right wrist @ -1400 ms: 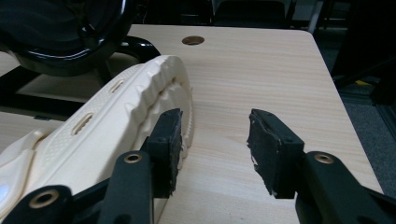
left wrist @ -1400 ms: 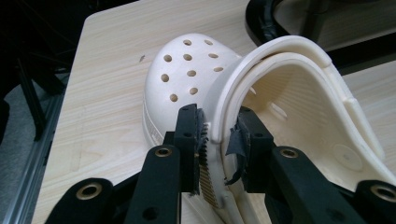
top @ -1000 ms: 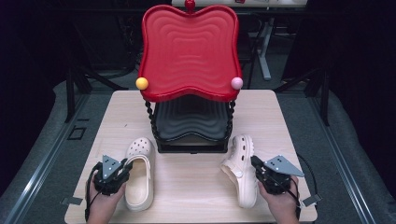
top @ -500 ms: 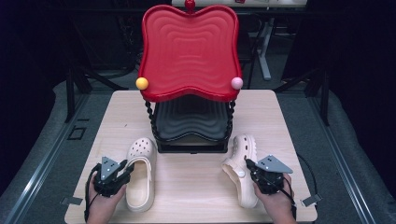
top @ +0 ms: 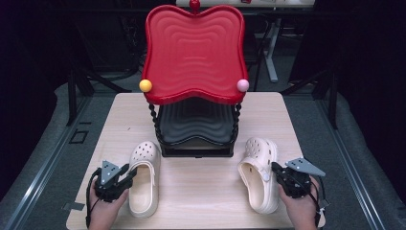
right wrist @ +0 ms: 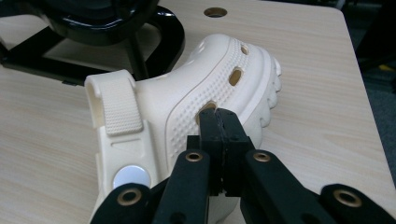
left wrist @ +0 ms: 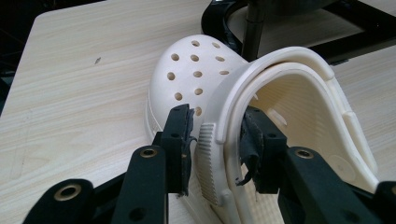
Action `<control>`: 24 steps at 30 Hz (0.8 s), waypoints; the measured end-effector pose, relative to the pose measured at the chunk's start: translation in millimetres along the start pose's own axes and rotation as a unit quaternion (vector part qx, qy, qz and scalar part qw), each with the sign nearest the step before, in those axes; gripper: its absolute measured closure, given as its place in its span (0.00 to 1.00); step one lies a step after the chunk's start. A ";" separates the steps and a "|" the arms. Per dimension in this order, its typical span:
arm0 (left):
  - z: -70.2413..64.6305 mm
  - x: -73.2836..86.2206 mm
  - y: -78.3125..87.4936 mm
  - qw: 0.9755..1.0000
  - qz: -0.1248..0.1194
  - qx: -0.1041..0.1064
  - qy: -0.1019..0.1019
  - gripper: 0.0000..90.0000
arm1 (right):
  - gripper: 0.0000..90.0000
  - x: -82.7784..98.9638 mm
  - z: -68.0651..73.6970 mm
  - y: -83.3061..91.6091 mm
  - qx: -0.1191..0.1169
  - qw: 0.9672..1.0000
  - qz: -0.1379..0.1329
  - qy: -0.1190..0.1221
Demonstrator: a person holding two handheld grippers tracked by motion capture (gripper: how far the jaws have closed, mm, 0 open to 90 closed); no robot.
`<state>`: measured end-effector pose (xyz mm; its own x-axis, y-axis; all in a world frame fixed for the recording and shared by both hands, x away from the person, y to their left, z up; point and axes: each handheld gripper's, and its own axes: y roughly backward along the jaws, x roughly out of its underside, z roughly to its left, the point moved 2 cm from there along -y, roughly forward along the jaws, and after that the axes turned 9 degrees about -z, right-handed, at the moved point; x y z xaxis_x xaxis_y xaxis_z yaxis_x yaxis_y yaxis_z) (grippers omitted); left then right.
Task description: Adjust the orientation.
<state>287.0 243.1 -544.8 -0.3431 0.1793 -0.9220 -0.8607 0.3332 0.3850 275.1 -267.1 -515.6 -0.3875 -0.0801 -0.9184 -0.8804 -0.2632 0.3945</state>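
Two cream clogs lie on the wooden table [top: 201, 196], toes pointing at the rack. The left clog [top: 143, 179] [left wrist: 196, 74] has its side wall between the jaws of my left gripper [top: 128, 171] [left wrist: 217, 114], one jaw outside and one inside the shoe, both pressed on the wall. The right clog [top: 260, 172] [right wrist: 224, 79] lies beside my right gripper [top: 276, 168] [right wrist: 219, 116]. That gripper is shut with nothing between its jaws, and its tips touch the clog's outer side by a vent hole.
A two-tier rack stands mid-table, close behind both clogs: a red wavy tray [top: 194, 52] on top and a black tray [top: 194, 122] below. Yellow [top: 145, 85] and pink [top: 242, 85] balls sit at its corners. The table's front edge is near both hands.
My right gripper went left against the right clog and came back right; that clog now lies a little farther right. The left gripper and left clog have stayed put.
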 end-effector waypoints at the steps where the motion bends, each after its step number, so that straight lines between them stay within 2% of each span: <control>1: 0.1 0.1 -0.1 1.000 0.000 0.001 0.002 0.72 | 1.00 0.7 -3.5 0.2 -0.001 1.000 0.001 -0.010; 3: 0.6 0.3 -0.2 1.000 0.000 0.004 0.005 0.71 | 1.00 2.9 -10.0 -0.3 0.004 0.999 -0.001 -0.034; 9: 2.0 0.7 -0.7 1.000 -0.003 0.008 0.013 0.70 | 1.00 9.0 -27.3 -2.8 0.032 0.998 0.018 -0.056; 14: 1.4 0.5 -1.2 1.000 -0.003 0.007 0.013 0.70 | 1.00 17.7 -42.1 -9.5 0.047 0.995 0.052 -0.071; 17: 1.7 0.6 -1.3 1.000 -0.003 0.008 0.013 0.70 | 1.00 25.3 -50.8 -14.5 0.041 0.991 0.063 -0.108; 18: 1.7 0.6 -1.3 1.000 -0.003 0.007 0.013 0.70 | 1.00 27.7 -53.2 -16.4 0.029 0.989 0.066 -0.128; 20: 1.7 0.6 -1.4 1.000 -0.003 0.008 0.013 0.70 | 1.00 32.5 -57.0 -19.8 0.034 0.987 0.082 -0.130; 22: 1.6 0.6 -1.3 1.000 -0.003 0.007 0.013 0.70 | 1.00 34.2 -58.6 -22.1 0.033 0.986 0.085 -0.137; 24: 1.6 0.7 -1.3 1.000 -0.003 0.007 0.012 0.70 | 1.00 32.8 -58.5 -21.3 0.039 0.987 0.082 -0.133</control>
<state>288.5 244.3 -545.8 -0.3466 0.1546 -0.9252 -0.8576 0.3474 0.3793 297.2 -320.4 -556.0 -0.5757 0.1417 -0.8053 -0.8141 -0.1911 0.5484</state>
